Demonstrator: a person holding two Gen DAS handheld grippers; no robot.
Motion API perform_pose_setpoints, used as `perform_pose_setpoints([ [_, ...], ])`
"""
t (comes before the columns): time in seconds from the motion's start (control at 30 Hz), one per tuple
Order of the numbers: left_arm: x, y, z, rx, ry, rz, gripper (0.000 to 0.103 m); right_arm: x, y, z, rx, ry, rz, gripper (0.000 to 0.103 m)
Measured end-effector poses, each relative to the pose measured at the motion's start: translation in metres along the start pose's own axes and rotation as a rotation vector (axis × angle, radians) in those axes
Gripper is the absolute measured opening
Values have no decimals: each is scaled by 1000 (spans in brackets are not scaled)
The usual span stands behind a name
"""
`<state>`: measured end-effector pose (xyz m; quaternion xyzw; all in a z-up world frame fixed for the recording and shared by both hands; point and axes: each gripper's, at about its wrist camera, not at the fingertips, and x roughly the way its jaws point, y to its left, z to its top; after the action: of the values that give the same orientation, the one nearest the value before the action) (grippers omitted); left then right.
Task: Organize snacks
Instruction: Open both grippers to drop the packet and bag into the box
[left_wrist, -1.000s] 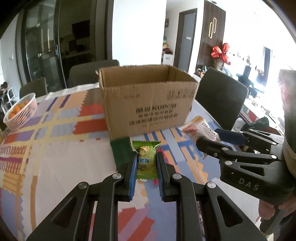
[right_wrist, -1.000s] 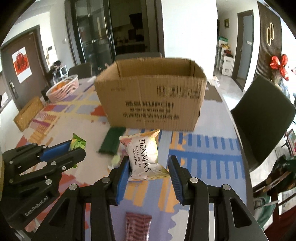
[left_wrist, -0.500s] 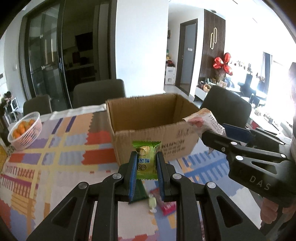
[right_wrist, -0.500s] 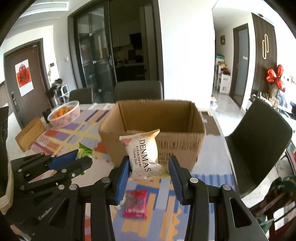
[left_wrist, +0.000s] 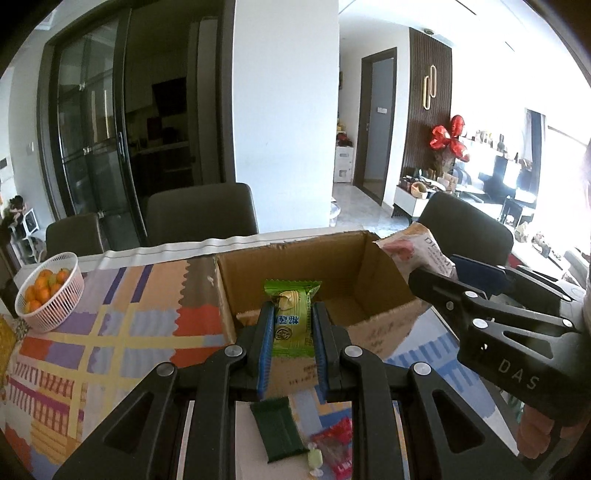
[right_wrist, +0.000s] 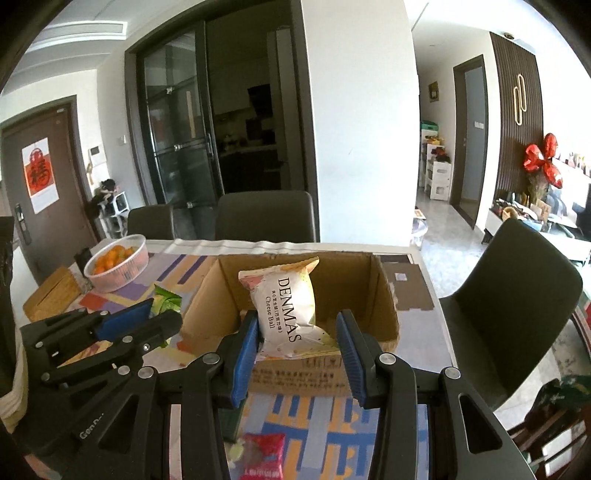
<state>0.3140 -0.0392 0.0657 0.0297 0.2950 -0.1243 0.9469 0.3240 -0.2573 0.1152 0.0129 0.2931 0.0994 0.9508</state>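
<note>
Left wrist view: the left tool, clamped on the green snack, now hangs over the cardboard box (earlier beside it). Right tool grips the DENMAS bag, likewise raised from the desk.

Both black grippers, left gripper and right gripper, have blue-padded jaws, silver screws, triangular cutouts.

Beyond the jaws: matt brown corrugated cardboard box. Between the jaws: glossy green plastic wrapper. Matt black plastic gripper arms, ribbed blue pads. Woven-look printed tablecloth.
</note>
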Motion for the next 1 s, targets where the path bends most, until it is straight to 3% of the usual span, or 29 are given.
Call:
perform_pose_setpoints([
  [0.67,78,14,27,-19,152,-32,22,67,-17,16,-17,119,-38,43],
  [0.7,80,15,26,-18,156,-21,23,70,-17,15,-18,124,-38,43],
  [0.77,82,16,24,-14,163,2,47,76,-15,15,-17,136,-45,44],
  [0.8,80,18,23,-19,155,14,51,77,-15,15,-16,134,-63,47],
  [0.87,74,20,19,-21,147,30,53,80,-16,14,-14,141,-82,61],
  [1.0,61,21,8,-8,143,32,53,71,-17,7,-11,144,-89,61],
])
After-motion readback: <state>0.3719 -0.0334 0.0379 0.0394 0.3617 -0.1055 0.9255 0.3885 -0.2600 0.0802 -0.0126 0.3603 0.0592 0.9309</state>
